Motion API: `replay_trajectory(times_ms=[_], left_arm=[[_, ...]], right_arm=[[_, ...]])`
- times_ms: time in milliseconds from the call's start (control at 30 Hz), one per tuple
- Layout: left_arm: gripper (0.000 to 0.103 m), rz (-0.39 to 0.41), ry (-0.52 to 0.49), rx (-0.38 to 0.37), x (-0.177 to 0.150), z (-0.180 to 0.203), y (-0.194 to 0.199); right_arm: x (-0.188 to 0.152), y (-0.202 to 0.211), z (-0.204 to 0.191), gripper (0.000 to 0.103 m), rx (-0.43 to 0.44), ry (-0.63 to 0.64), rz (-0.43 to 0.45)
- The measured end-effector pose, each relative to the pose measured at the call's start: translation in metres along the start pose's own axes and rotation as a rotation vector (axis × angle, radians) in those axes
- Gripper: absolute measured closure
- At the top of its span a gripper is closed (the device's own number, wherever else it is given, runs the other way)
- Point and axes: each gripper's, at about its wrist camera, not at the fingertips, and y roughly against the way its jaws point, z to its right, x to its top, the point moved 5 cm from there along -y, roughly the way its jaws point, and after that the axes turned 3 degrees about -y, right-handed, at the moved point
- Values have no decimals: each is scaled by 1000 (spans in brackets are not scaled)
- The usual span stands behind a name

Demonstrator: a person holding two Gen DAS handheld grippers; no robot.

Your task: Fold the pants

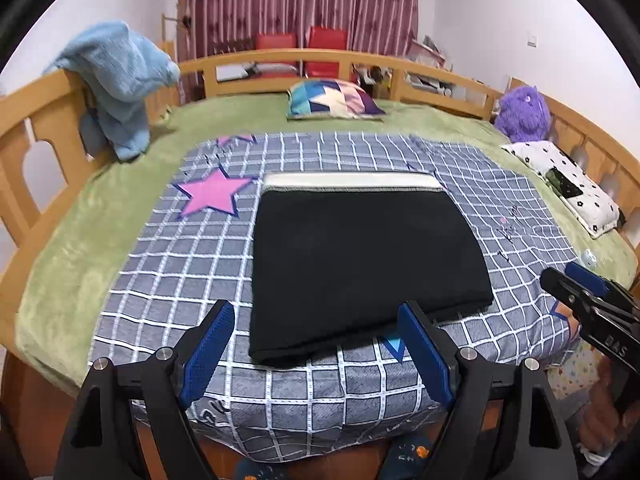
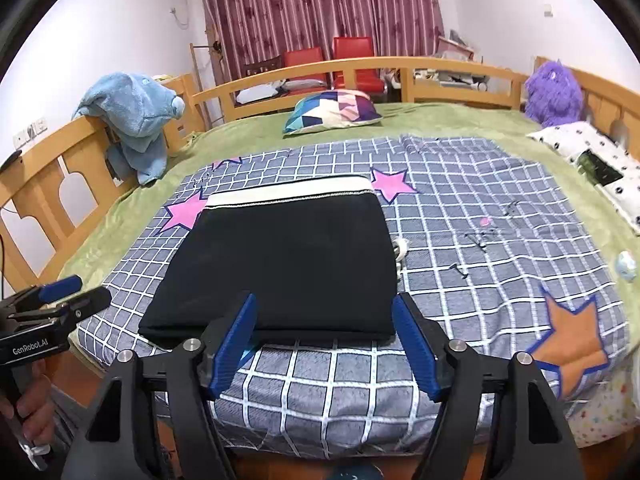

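Hovering over folded pants [image 1: 360, 264]: both claws (empty, parted).

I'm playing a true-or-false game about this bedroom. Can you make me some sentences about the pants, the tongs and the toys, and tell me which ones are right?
1. The black pants lie folded on the checked blanket. True.
2. The left tongs are squeezing the pants. False: they are open and hold nothing.
3. The right tongs are open and empty. True.
4. A purple plush toy sits in the middle of the bed. False: it is in a far corner by the wooden rail.
5. A blue towel hangs over the rail. True.
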Motion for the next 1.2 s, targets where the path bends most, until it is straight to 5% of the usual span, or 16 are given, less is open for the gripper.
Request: replay_trajectory(times_ms=[133, 233, 367, 1200], left_arm=[[20, 19, 5, 15, -1, 0, 12], [20, 46, 10, 26, 0, -4, 21], [19, 75, 23, 29, 1, -6, 33], [11, 95, 30, 44, -1, -6, 46]], right_arm=[[-1, 14, -9, 30, -17, 12, 4], [-4, 21, -12, 8, -27, 6, -1], [-8, 32, -20, 2, -54, 32, 23], [-7, 47, -25, 1, -60, -9, 49]])
